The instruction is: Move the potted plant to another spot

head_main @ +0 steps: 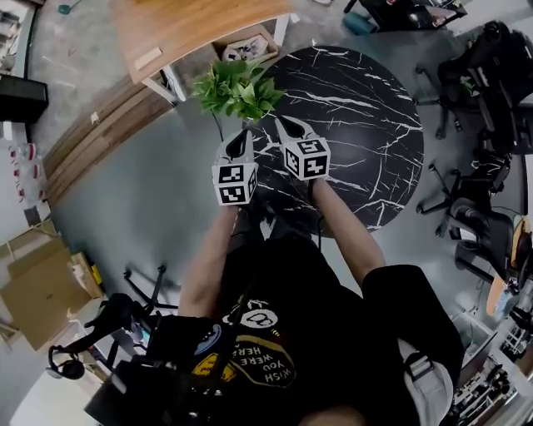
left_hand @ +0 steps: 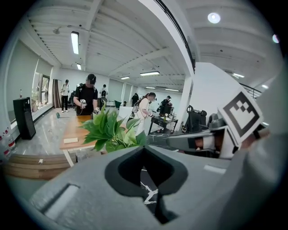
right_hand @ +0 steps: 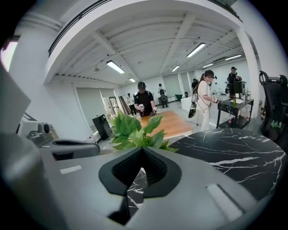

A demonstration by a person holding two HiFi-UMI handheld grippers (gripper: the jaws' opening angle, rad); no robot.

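Observation:
The potted plant (head_main: 237, 87), a bushy clump of green leaves, stands at the left rim of the round black marble table (head_main: 366, 125). Its pot is hidden under the leaves and behind my jaws. My left gripper (head_main: 246, 135) and right gripper (head_main: 280, 122) hang side by side just short of the plant, both pointing at it and apart from it. In the left gripper view the leaves (left_hand: 110, 130) rise just past the left gripper (left_hand: 144, 148), which is shut and holds nothing. In the right gripper view the plant (right_hand: 137, 131) stands beyond the right gripper (right_hand: 143, 150), also shut and empty.
A wooden desk (head_main: 191, 25) stands behind the plant, with a box (head_main: 246, 46) under it. Office chairs (head_main: 483, 91) crowd the table's right side. Cardboard boxes (head_main: 42, 283) lie on the floor at the left. Several people stand far off (left_hand: 87, 94).

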